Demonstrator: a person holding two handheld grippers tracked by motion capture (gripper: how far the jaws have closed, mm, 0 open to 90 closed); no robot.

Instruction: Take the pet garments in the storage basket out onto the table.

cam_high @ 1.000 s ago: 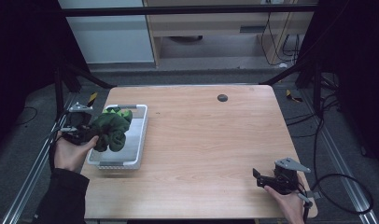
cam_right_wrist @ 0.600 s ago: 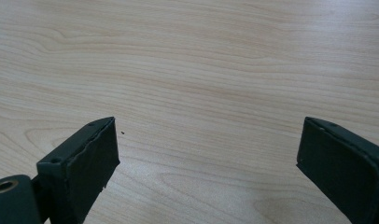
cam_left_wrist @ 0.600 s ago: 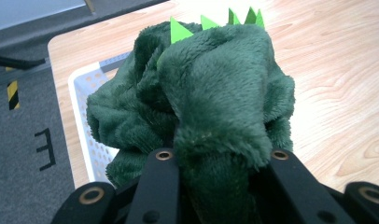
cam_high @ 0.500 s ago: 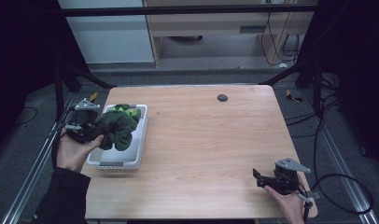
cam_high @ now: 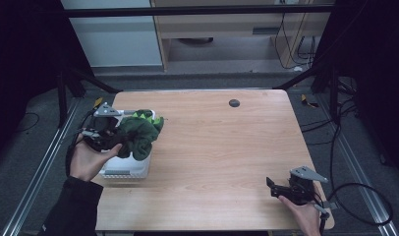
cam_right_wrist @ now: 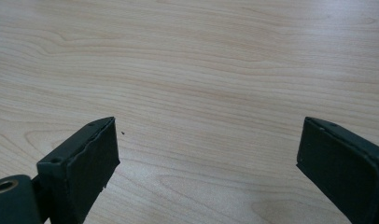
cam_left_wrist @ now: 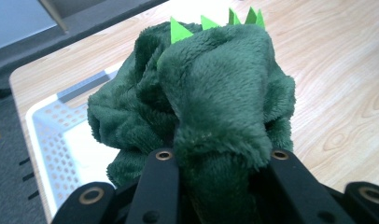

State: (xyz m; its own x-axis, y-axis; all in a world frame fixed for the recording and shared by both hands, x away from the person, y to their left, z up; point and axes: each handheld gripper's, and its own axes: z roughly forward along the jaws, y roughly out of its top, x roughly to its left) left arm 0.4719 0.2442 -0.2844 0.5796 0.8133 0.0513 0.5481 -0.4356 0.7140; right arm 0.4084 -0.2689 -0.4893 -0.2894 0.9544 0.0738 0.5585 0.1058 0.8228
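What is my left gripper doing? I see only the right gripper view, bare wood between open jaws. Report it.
Observer: The left gripper is shut on a dark green plush toy; the plush bulges between its jaws.
Operator: Tell me where the toy sits.
Observer: It is held up over a white perforated basket at the table's left edge.
Operator: Describe the toy.
Observer: A row of bright green spikes runs along its top.
Operator: Give me anything else on the table.
Observer: A small dark round disc lies near the far edge, apart from everything else.
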